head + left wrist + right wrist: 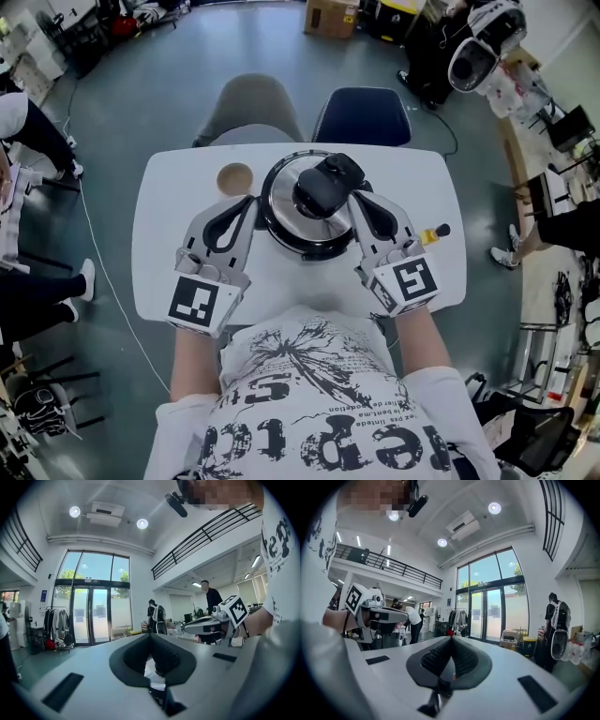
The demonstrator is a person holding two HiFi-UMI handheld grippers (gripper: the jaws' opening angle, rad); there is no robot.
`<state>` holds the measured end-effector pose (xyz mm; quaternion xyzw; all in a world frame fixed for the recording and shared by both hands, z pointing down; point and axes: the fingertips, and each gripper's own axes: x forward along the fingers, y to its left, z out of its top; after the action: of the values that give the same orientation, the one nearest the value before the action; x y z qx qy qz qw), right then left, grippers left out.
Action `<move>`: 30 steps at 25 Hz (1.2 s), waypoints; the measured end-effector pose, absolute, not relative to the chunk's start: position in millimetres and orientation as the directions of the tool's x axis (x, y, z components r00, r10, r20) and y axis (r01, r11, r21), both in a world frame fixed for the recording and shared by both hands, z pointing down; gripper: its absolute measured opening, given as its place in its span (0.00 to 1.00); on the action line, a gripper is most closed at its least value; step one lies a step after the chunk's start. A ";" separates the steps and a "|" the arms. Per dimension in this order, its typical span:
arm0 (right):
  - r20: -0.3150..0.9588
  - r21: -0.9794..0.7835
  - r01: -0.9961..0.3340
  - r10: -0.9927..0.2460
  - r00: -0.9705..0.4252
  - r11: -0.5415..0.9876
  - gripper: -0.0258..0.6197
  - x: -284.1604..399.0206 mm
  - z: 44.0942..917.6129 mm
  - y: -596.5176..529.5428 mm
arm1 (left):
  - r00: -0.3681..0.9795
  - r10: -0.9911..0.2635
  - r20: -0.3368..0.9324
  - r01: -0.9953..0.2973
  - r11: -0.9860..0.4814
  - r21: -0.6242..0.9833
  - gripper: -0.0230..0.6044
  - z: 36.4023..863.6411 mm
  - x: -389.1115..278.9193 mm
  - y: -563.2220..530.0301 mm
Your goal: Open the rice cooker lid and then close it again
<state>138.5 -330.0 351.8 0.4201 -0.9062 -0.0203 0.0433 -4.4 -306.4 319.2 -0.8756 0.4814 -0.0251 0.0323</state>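
Left tongs and right tongs are shut, empty, flanking the cooker. Lid's down; I reckon opening and closing both remain.

The rice cooker stood mid-table, toward the far edge. The left gripper lay just beside it on the left and the right gripper just beside it on the right. A round disc lay left of the cooker and a small bottle near the right edge. Two chairs stood behind.
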 end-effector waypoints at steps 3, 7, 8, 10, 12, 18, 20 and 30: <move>0.060 0.075 -0.756 -0.759 -0.648 0.651 0.06 137.5 348.8 -328.1 | 0.533 -0.846 0.020 -0.842 -0.533 -0.081 0.06 320.4 -5.7 -305.5; 0.071 0.065 -0.749 -0.752 -0.655 0.659 0.06 133.4 349.7 -325.5 | 0.528 -0.849 0.024 -0.845 -0.529 -0.077 0.06 322.6 -8.4 -304.7; 0.079 0.063 -0.748 -0.750 -0.657 0.661 0.06 131.9 351.1 -324.9 | 0.527 -0.849 0.025 -0.846 -0.528 -0.076 0.06 323.3 -8.9 -304.5; 0.098 0.065 -0.745 -0.747 -0.658 0.664 0.06 129.5 354.2 -323.1 | 0.527 -0.850 0.027 -0.846 -0.527 -0.077 0.06 324.6 -8.7 -303.6; 0.107 0.070 -0.742 -0.744 -0.659 0.667 0.06 128.2 356.1 -320.7 | 0.527 -0.849 0.031 -0.846 -0.527 -0.081 0.06 326.0 -7.8 -302.5; 0.084 0.067 -0.748 -0.751 -0.655 0.660 0.06 127.2 352.8 -320.2 | 0.524 -0.851 0.033 -0.847 -0.525 -0.080 0.06 329.0 -8.7 -300.8; 0.079 0.065 -0.745 -0.747 -0.660 0.664 0.06 126.3 353.1 -320.1 | 0.520 -0.853 0.047 -0.849 -0.522 -0.084 0.06 331.4 -8.9 -300.7; 0.062 0.033 -0.744 -0.744 -0.665 0.667 0.06 127.5 353.6 -316.6 | 0.512 -0.852 0.110 -0.846 -0.522 -0.109 0.06 340.9 -10.5 -293.2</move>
<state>127.5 -316.6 353.6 0.4078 -0.9124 -0.0023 0.0353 -10.5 -293.2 340.9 -0.8691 0.4885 -0.0750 0.0208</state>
